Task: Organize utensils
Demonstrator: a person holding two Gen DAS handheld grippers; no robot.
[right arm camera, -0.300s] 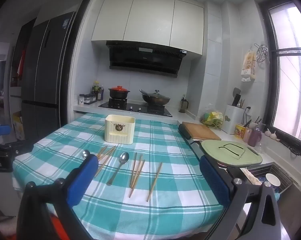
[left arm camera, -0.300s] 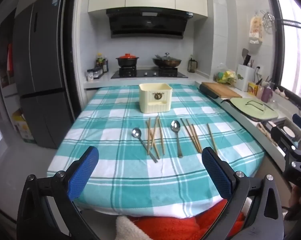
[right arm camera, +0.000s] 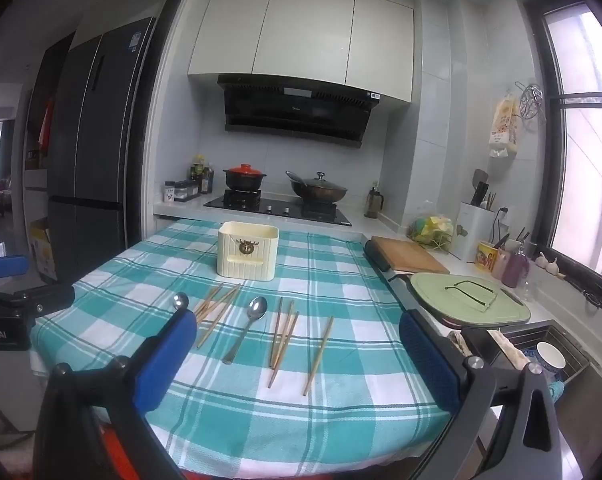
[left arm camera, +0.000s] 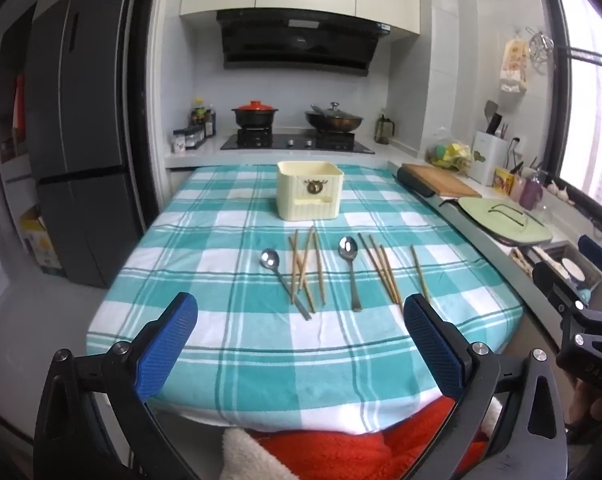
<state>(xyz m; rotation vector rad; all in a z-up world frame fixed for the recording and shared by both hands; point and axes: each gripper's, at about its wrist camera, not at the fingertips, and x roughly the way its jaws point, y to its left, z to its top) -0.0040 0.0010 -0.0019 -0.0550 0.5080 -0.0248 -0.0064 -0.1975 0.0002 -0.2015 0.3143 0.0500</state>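
A cream utensil holder (left arm camera: 309, 190) stands upright at the middle back of the teal checked table (left arm camera: 229, 344); it also shows in the right wrist view (right arm camera: 248, 256). In front of it lie two metal spoons (left arm camera: 351, 268) (left arm camera: 281, 276) and several wooden chopsticks (left arm camera: 307, 268) (left arm camera: 383, 270) flat on the cloth. In the right wrist view one spoon (right arm camera: 249, 328) and chopsticks (right arm camera: 284, 336) lie ahead. My left gripper (left arm camera: 301, 338) is open and empty, above the table's near edge. My right gripper (right arm camera: 297, 352) is open and empty, near the table's front right.
A stove with a red-lidded pot (left arm camera: 255, 114) and a wok (left arm camera: 333, 120) sits behind the table. A wooden board (left arm camera: 437, 184) and a green lidded pan (left arm camera: 505, 224) lie on the counter to the right. A sink with a bowl (right arm camera: 551, 356) is at right. A dark fridge (left arm camera: 81, 140) stands left.
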